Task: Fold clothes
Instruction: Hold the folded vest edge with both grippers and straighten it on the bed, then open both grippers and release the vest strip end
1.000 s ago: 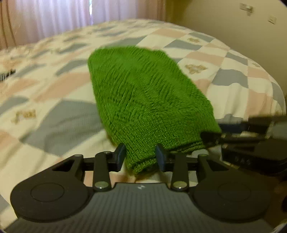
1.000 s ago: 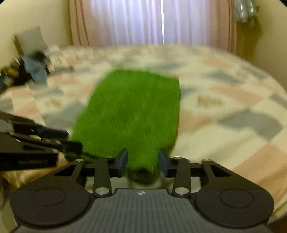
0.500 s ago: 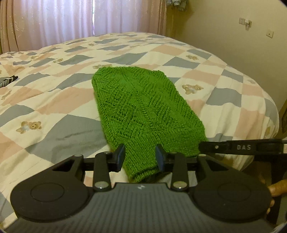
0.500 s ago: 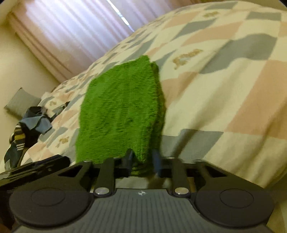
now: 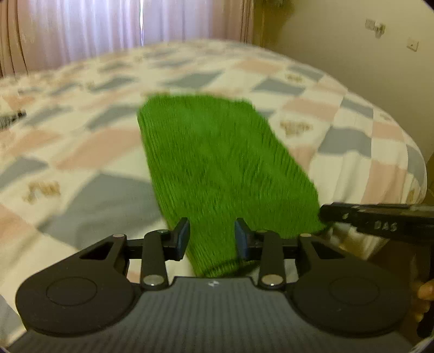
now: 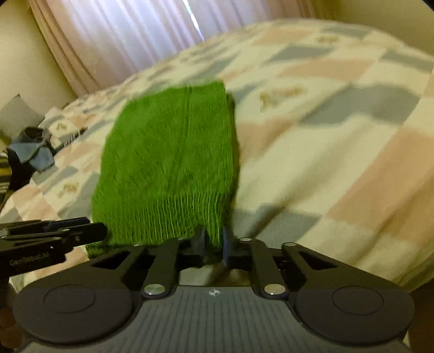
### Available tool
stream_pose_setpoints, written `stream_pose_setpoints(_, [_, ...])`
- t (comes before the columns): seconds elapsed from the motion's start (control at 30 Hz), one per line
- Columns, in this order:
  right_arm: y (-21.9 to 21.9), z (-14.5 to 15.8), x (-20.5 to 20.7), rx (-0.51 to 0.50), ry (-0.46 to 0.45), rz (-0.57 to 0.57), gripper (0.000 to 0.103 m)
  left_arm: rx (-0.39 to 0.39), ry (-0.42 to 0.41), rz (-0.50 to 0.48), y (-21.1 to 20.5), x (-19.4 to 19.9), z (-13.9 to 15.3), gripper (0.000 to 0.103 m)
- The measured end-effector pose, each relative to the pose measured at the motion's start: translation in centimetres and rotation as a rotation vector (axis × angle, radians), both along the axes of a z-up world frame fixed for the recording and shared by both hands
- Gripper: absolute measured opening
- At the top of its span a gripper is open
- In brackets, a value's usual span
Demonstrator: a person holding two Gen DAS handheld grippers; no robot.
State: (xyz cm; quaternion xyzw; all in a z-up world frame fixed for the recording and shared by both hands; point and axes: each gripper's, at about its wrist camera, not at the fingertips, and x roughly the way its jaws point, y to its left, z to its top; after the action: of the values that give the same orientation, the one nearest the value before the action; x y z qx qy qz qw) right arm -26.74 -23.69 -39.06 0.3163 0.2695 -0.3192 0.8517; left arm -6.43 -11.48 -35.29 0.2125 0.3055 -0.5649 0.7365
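Observation:
A green knitted garment (image 5: 217,157) lies folded in a long strip on the patchwork quilt (image 5: 81,190). Its near corner fills the gap between the pads of my left gripper (image 5: 211,239), which is shut on it. In the right wrist view the same garment (image 6: 168,163) stretches away from my right gripper (image 6: 213,244). Those jaws stand close together with a thin edge of the knit pinched between them, and they are opening. Each gripper shows side-on in the other's view: the right one (image 5: 379,222) and the left one (image 6: 54,233). Both views are blurred.
The bed's rounded edge (image 5: 412,168) drops off at the right, with a wall and switches (image 5: 374,25) behind. A heap of dark clothes (image 6: 29,152) and a grey pillow (image 6: 19,116) lie far left. Curtains (image 5: 108,32) hang behind the bed. A hand (image 5: 424,294) holds the right gripper.
The right gripper's fingers went from wide apart to close together on the garment's edge, and its view tilted and partly levelled again. The left gripper kept its hold on the near corner.

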Motion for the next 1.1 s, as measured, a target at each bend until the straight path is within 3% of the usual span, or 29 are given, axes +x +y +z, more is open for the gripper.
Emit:
stream_pose_setpoints(0.1, [0.5, 1.8, 0.0, -0.091, -0.041, 0.016, 0.021, -0.017, 0.015, -0.029, -0.6, -0.1, 0.2, 0.03])
stream_pose_setpoints(0.2, [1.0, 1.8, 1.2, -0.136, -0.045, 0.087, 0.021, 0.036, 0.032, -0.041, -1.8, -0.4, -1.7, 0.031])
stream_pose_setpoints(0.37, [1.0, -2.3, 3.2, -0.099, 0.084, 0.123, 0.014, 0.092, 0.014, -0.019, -2.8, -0.5, -4.1, 0.035])
stream_pose_setpoints(0.53, [1.1, -1.5, 3.1, -0.089, 0.094, 0.127, 0.015, 0.113, 0.033, 0.027, -2.5, -0.5, -2.7, 0.036])
stream_pose_setpoints(0.63, [1.4, -0.4, 2.2, -0.064, 0.062, 0.097, 0.027, 0.135, 0.038, 0.081, -1.6, -0.7, -1.4, 0.046])
stream_pose_setpoints(0.7, [1.7, 0.3, 1.6, -0.055, 0.049, 0.078, 0.057, 0.139, 0.037, 0.105, -0.9, -0.6, -0.8, 0.052])
stream_pose_setpoints(0.73, [1.8, 0.6, 1.6, -0.06, 0.054, 0.071, 0.061, 0.141, 0.028, 0.118, -0.5, -0.6, -0.5, 0.053])
stream_pose_setpoints(1.03, [2.5, 2.8, 0.1, -0.044, 0.035, 0.039, 0.069, 0.122, -0.005, 0.167, 2.2, -1.3, 1.8, 0.064])
stream_pose_setpoints(1.1, [2.8, 3.5, 0.0, -0.058, 0.04, 0.038, 0.078, 0.107, -0.008, 0.171, 2.7, -1.5, 2.4, 0.066])
